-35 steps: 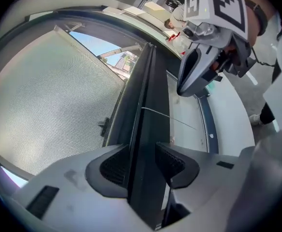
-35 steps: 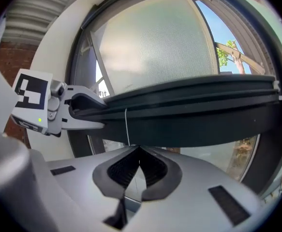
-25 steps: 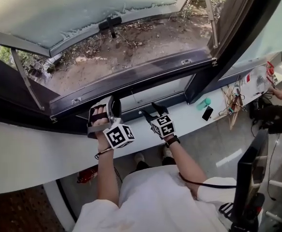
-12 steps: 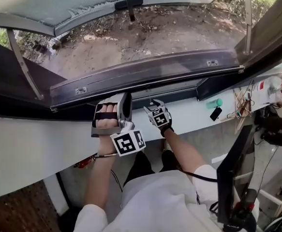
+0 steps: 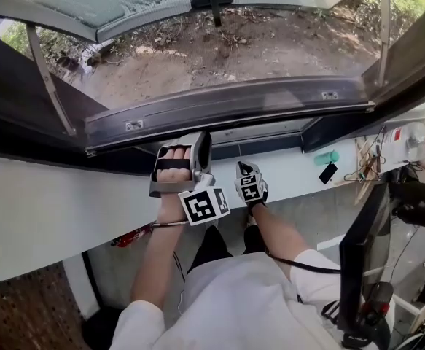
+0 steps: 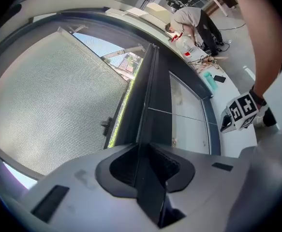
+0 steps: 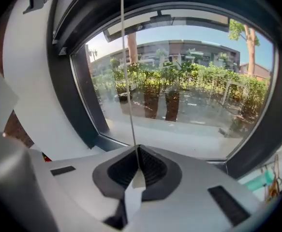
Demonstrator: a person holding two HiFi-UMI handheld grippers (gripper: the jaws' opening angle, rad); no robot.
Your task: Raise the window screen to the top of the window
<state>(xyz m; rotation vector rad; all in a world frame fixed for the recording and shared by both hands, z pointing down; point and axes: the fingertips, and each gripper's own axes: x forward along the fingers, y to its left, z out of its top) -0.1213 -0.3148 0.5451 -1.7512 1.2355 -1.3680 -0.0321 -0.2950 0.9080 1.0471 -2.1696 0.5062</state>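
Seen over the last second: a closing of both grippers. On the right gripper (image 7: pixel 137 151), fingers spread wide a second ago, now pressed fully together on a thin cord (image 7: pixel 126 57) running straight up from the pinch in front of the lower pane (image 7: pixel 189 120). On the left gripper (image 6: pixel 148 151), fingers just closing as well, stopped partway and clamped on the edge of the dark rail (image 5: pixel 227 106) across the bottom of the open window, with no gap showing between pads and rail; hardly any shift of that hand meanwhile. Reads as the gripping stage done and the lift not yet begun. Rail taken here for the window screen's lower bar (image 6: pixel 153 91), still low and well short of the top of the window; no mesh to be told for certain across the opening in the head view. Relative to the fingers: rail directly between the left pair and touching them; thin cord between the right pair, below the rail and above the white worktop (image 5: pixel 59 203). Likely next, a steady pull on the cord while guiding the rail upward, minding slip on so thin a line.
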